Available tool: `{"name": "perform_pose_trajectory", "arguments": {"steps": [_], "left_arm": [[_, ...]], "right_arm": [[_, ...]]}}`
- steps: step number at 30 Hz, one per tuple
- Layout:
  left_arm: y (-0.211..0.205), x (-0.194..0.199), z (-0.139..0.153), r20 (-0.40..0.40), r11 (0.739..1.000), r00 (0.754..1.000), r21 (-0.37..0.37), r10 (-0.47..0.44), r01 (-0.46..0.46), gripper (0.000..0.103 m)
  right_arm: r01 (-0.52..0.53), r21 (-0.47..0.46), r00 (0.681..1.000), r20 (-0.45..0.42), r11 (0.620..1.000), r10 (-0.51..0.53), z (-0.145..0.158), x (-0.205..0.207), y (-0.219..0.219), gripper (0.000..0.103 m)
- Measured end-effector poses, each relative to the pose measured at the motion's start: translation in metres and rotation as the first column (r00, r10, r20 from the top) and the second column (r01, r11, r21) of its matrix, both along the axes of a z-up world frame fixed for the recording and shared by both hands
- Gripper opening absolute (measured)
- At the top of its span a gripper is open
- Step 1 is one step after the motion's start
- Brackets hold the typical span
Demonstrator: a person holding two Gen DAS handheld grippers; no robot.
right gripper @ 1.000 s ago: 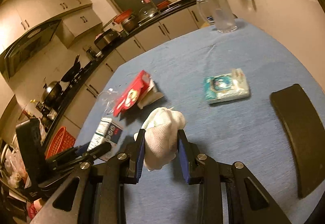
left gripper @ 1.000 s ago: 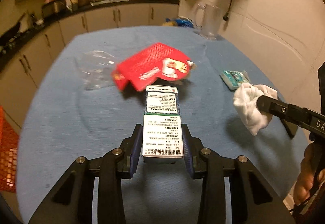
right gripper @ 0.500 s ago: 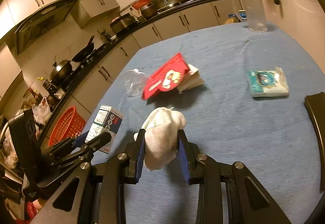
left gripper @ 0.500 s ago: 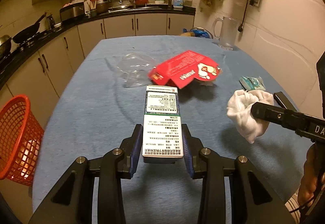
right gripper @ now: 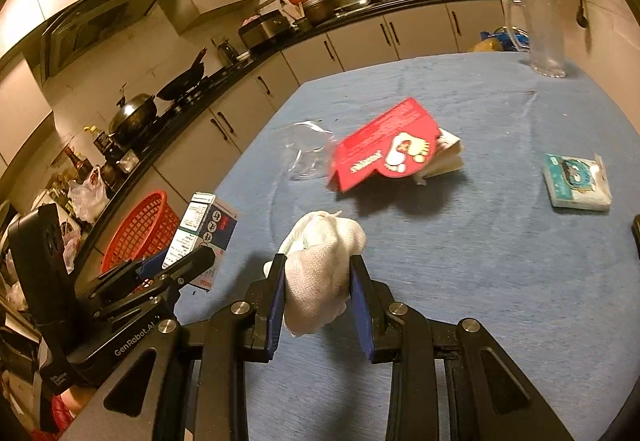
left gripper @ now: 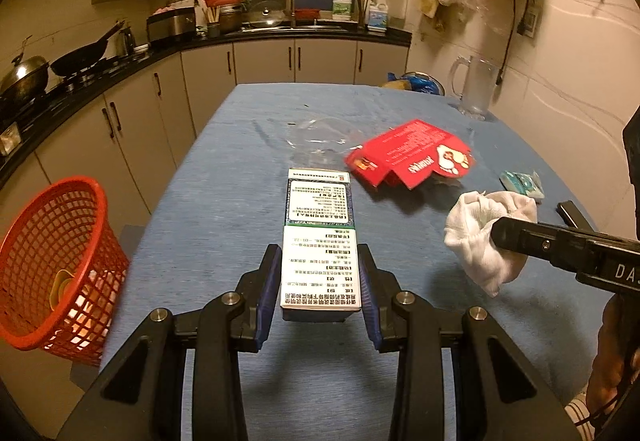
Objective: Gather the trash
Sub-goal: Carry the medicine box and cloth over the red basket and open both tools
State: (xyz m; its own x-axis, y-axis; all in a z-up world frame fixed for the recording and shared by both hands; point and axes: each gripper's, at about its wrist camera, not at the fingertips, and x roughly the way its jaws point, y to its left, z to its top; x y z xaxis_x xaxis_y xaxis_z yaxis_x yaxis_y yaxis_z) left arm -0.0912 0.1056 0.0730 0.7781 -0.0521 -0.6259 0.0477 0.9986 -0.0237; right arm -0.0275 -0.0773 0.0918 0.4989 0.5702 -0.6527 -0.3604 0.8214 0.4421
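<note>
Now, left gripper: clamped on the white printed carton.
Right gripper: squeezing the crumpled white tissue.
Your target: red mesh basket, probably floor-level; centre over its rim before releasing.

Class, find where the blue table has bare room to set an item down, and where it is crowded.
Free: the table between the tissue pack and near edge; also the far end before the glass jug. Crowded: the middle, where the red carton and clear wrapper lie.
</note>
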Motion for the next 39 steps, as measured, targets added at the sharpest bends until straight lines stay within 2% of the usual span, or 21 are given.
{"name": "perform_pose_trajectory", "arguments": {"steps": [23, 32, 39], "left_arm": [[0.081, -0.03, 0.035, 0.099, 0.99, 0.986, -0.045, 0.135, -0.131, 0.036], [0.142, -0.052, 0.065, 0.162, 0.968, 0.954, -0.045, 0.25, -0.246, 0.036], [0.197, -0.066, 0.072, 0.167, 0.934, 0.919, -0.048, 0.358, -0.355, 0.036]], "right_arm": [[-0.153, -0.039, 0.987, 0.039, 0.987, 0.155, 0.024, 0.001, 0.084, 0.033], [-0.254, 0.008, 0.965, 0.063, 0.967, 0.253, 0.055, 0.007, 0.134, 0.033], [-0.331, 0.04, 0.94, 0.095, 0.943, 0.326, 0.078, 0.008, 0.185, 0.034]]}}
